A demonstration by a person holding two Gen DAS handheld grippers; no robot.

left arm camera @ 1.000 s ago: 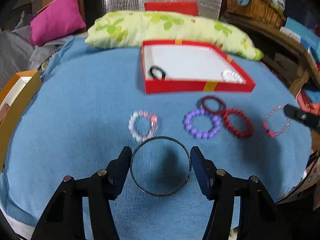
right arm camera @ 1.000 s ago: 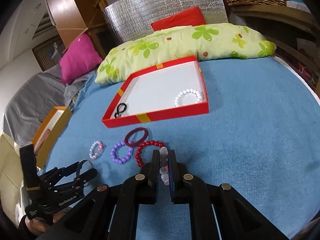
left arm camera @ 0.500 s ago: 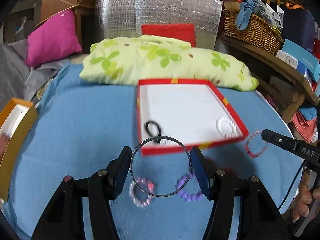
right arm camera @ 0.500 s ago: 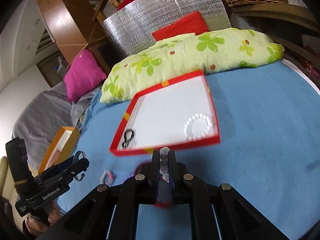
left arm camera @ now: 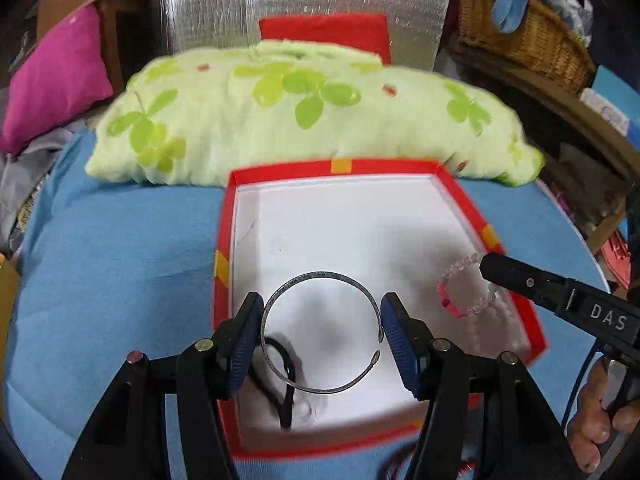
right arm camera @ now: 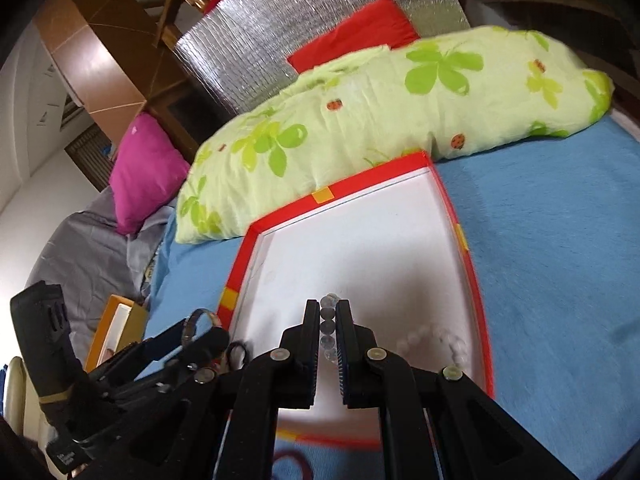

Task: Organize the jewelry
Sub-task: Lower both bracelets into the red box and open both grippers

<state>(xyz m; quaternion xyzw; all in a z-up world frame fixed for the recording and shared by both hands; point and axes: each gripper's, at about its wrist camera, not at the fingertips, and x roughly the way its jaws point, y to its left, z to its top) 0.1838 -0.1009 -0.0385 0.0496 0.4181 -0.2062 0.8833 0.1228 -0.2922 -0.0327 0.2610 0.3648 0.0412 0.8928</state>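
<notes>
The metal bangle [left arm camera: 322,332] is a thin grey open hoop with a gap at its lower right, held by its two sides over the near half of the red box [left arm camera: 460,196]. The left tool [left arm camera: 320,338] grips it at medium width, its ribbed blue pads [left arm camera: 394,340] pressing the hoop at 9 and 3 o'clock. At 3 o'clock from the bangle hangs a beaded bracelet [left arm camera: 466,290] of clear and pink round beads, pinched in the tip of the right tool [right arm camera: 329,330], whose jaws stand almost together on the bead string, also above the box. The box is a shallow square tray with red card walls, yellow tabs and a smooth white floor. On that floor lie a black elastic loop [left arm camera: 280,376] at 7 o'clock from the bangle and a white bead bracelet [right arm camera: 434,340], blurred, near the right wall. The box rests on a fuzzy blue bed cover [left arm camera: 120,248], with a soft green leaf-print pillow [left arm camera: 304,108] at 12 o'clock behind it.
</notes>
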